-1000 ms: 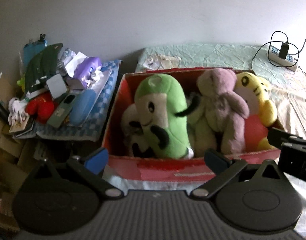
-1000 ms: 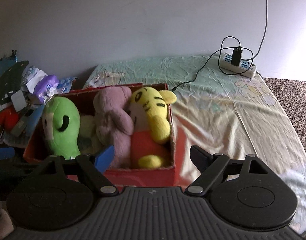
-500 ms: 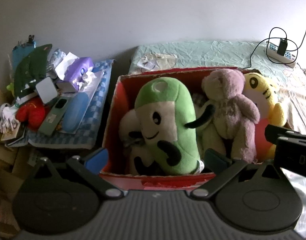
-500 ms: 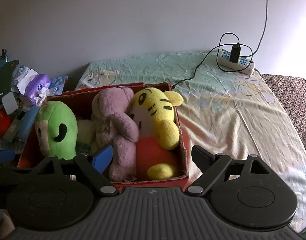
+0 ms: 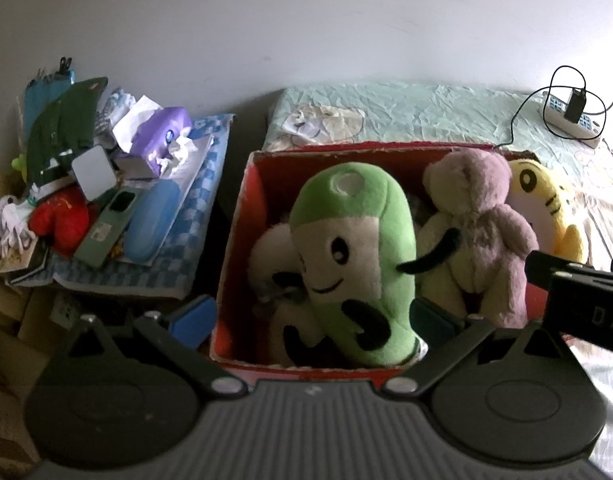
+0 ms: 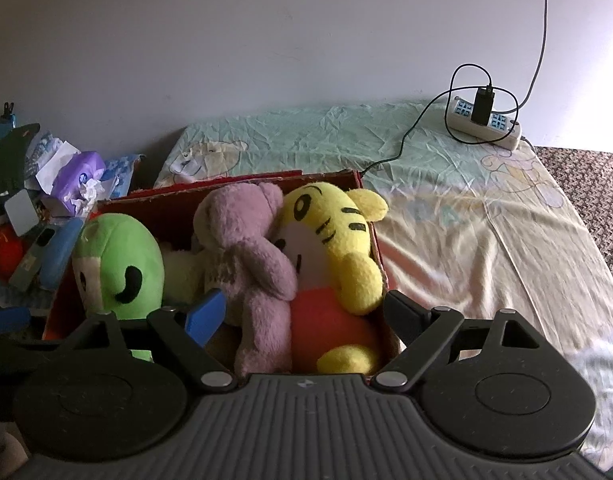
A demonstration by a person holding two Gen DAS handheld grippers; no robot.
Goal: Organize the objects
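Note:
A red cardboard box [image 5: 242, 216] [image 6: 234, 184] sits on the bed and holds plush toys. A green plush [image 5: 354, 248] [image 6: 118, 264] leans at the left, over a white and black plush [image 5: 278, 264]. A purple bear [image 5: 482, 220] [image 6: 246, 256] is in the middle and a yellow tiger [image 5: 546, 208] [image 6: 334, 240] at the right. My left gripper [image 5: 310, 316] is open and empty, its jaws astride the box's left front corner and the green plush. My right gripper [image 6: 306, 312] is open and empty over the bear and tiger.
A heap of clutter lies left of the box on a blue checked cloth [image 5: 178, 256]: a purple tissue pack [image 5: 158, 136], a red plush [image 5: 58, 220], a blue case [image 5: 150, 224]. A power strip [image 6: 486, 124] with cable lies at the bed's far right. A wall stands behind.
Both grippers have moved forward toward the box, which now fills more of each view. Both stay open and empty.

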